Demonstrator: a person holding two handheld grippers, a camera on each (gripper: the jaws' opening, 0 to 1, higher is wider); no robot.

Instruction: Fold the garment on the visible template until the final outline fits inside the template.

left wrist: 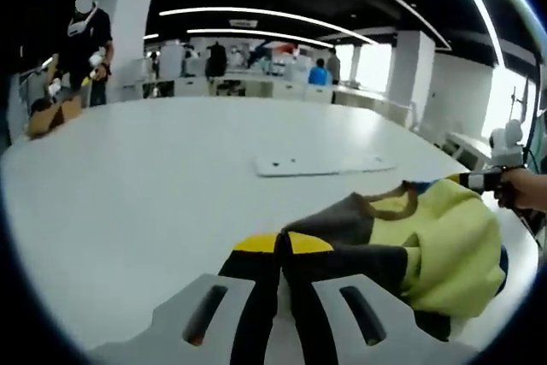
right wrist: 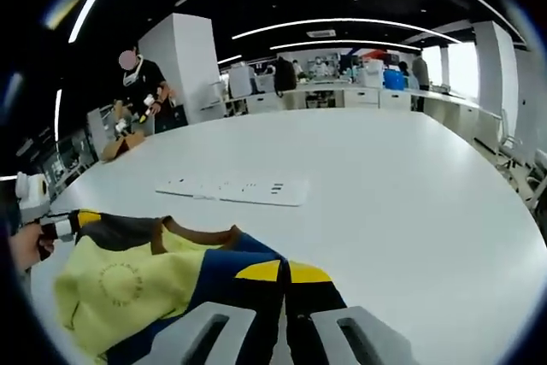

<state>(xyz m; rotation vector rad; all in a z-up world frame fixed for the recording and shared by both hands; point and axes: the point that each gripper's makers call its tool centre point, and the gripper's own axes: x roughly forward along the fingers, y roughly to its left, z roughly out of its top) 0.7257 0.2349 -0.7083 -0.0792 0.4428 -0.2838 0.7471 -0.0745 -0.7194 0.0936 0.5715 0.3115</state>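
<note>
One garment (left wrist: 427, 237), multicoloured: pale yellow body with a faint circular print, dark grey and navy panels, a brown-trimmed neckline; bunched and lifted off the counter (left wrist: 154, 211) between the two tools, at 4 o'clock in the left gripper view and at 8 o'clock (right wrist: 128, 288) in the right gripper view. Two hand-held grippers: left hand-held gripper (left wrist: 280, 250), yellow-tipped black jaws pressed together on a dark fold of the garment; right hand-held gripper (right wrist: 284, 275), jaws likewise closed on a navy fold. Each tool also appears in the other's view, held by a hand: the right one at 3 o'clock (left wrist: 479, 181) in the left gripper view, the left one at 9 o'clock (right wrist: 64, 226) in the right gripper view, each pinching an edge of the cloth. One white counter (right wrist: 410, 194), large and rounded. One flat white panel (left wrist: 325, 164) lying on the counter beyond the garment, apart from it, also at 11 o'clock (right wrist: 235, 190) in the right gripper view. One standing person (left wrist: 85, 40) in black at the far counter edge, beside one brown cardboard box (left wrist: 51, 115).
</note>
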